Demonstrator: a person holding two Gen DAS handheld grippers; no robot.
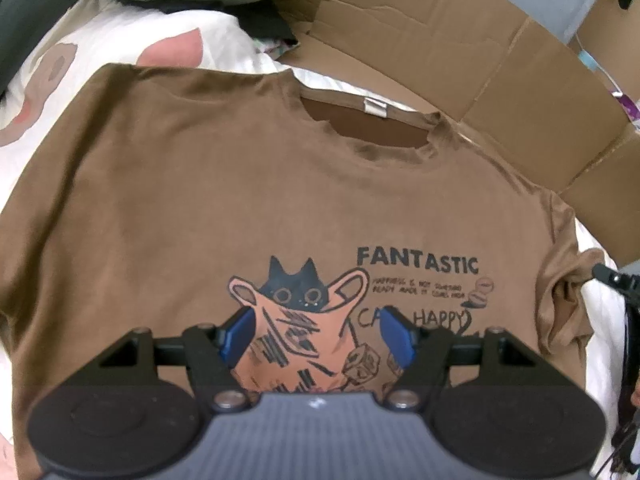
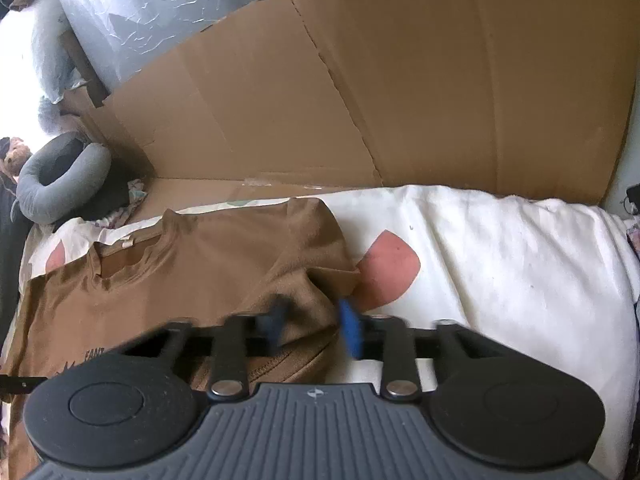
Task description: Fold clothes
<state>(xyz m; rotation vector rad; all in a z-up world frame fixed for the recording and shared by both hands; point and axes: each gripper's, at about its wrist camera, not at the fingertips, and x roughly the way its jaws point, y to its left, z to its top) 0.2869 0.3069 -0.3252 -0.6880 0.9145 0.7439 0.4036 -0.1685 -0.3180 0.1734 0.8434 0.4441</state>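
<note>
The fold is barely begun. The brown T-shirt (image 1: 248,184) lies spread face up on the white bed cover (image 2: 500,264), collar toward 12 o'clock in the left wrist view, its cat print and lettering fully showing, so no panel has been turned over yet. A cardboard sheet (image 2: 400,92) stands behind the bed from 12 to 2 o'clock.

The left claw (image 1: 320,336) hangs over the print at 6 o'clock, its blue pads wide apart and holding nothing.

The right claw (image 2: 312,326) sits at the shirt's right sleeve (image 2: 308,292), at about 6 o'clock in its own view. Bunched sleeve cloth lies between its blurred blue pads, with a gap showing on either side, so I judge it is closing on the sleeve and not yet gripping it.

Done: the shirt is laid flat. Left: fold in both sleeves and sides, then double the body up.
</note>
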